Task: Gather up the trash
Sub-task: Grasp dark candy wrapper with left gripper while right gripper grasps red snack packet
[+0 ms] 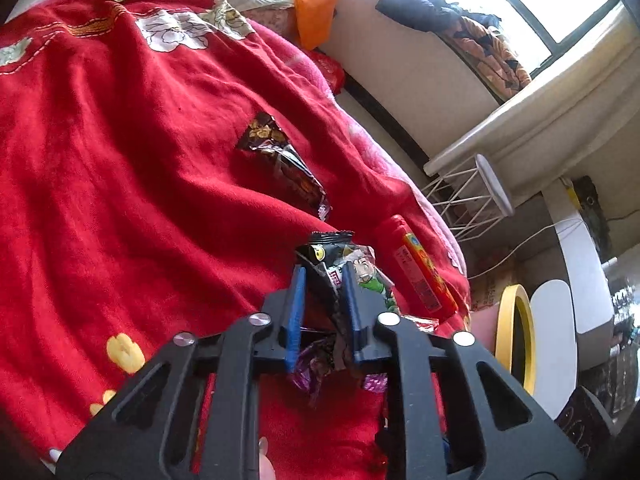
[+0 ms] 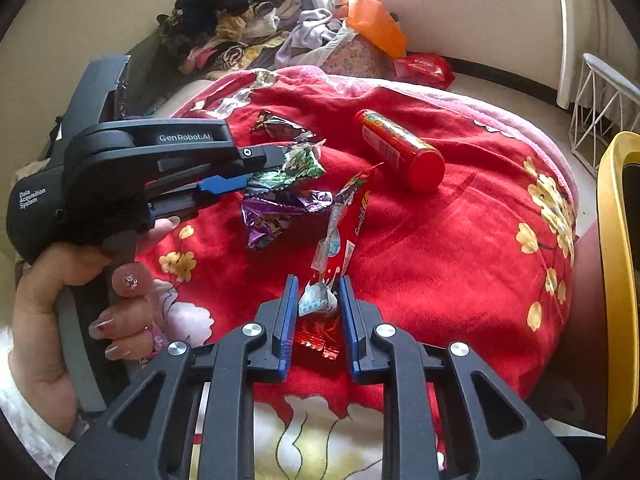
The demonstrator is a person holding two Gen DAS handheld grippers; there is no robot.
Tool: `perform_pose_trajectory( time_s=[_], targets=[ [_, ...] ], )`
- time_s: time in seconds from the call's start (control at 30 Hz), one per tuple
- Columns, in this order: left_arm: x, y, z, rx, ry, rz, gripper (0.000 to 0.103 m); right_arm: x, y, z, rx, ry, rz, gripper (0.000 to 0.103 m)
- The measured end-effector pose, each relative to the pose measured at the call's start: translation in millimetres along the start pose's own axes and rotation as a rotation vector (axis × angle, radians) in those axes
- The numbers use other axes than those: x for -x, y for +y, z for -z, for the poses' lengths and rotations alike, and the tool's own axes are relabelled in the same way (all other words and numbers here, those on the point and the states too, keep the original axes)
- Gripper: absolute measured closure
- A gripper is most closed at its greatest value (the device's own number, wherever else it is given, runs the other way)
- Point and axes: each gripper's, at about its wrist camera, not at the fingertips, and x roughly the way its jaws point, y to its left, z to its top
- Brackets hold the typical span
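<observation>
You are gripping trash on the bed (image 2: 460,240): left gripper (image 1: 322,276) jaws pinching the green wrapper (image 1: 372,276), right gripper (image 2: 319,284) jaws clamping the red wrapper (image 2: 352,216). Next, lift both toward the yellow bin (image 2: 616,240).

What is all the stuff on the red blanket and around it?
blanket: one, red with flowers, under everything
green wrapper: one, green and black, in the left tongs
purple wrapper: one, purple, below the green one
brown wrapper: one, dark brown, farther up the blanket
red wrapper: one, long, between the right tongs' fingers
tube: one, red, lying on its side
orange bag: one, behind the blanket
bin: one, yellow rim, right edge
left tongs: shut on the green wrapper
right tongs: shut on the red wrapper
hand: one, holding the left tongs
</observation>
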Motion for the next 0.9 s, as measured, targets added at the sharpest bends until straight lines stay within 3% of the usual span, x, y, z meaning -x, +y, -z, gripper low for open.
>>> perform_pose_trajectory(
  time_s=[0.23, 0.67, 0.9],
  targets=[
    [23, -13, 13, -0.047, -0.041, 0.040, 0.096, 15, 1, 7, 0.015, -0.006, -0.023, 0.083],
    [80, -32, 39, -0.127, -0.161, 0.022, 0.098, 44, 15, 8, 0.058, -0.049, -0.058, 0.083],
    [99, -51, 48, -0.187, -0.188, 0.032, 0.098, 65, 15, 5, 0.069, -0.096, -0.051, 0.083]
  ],
)
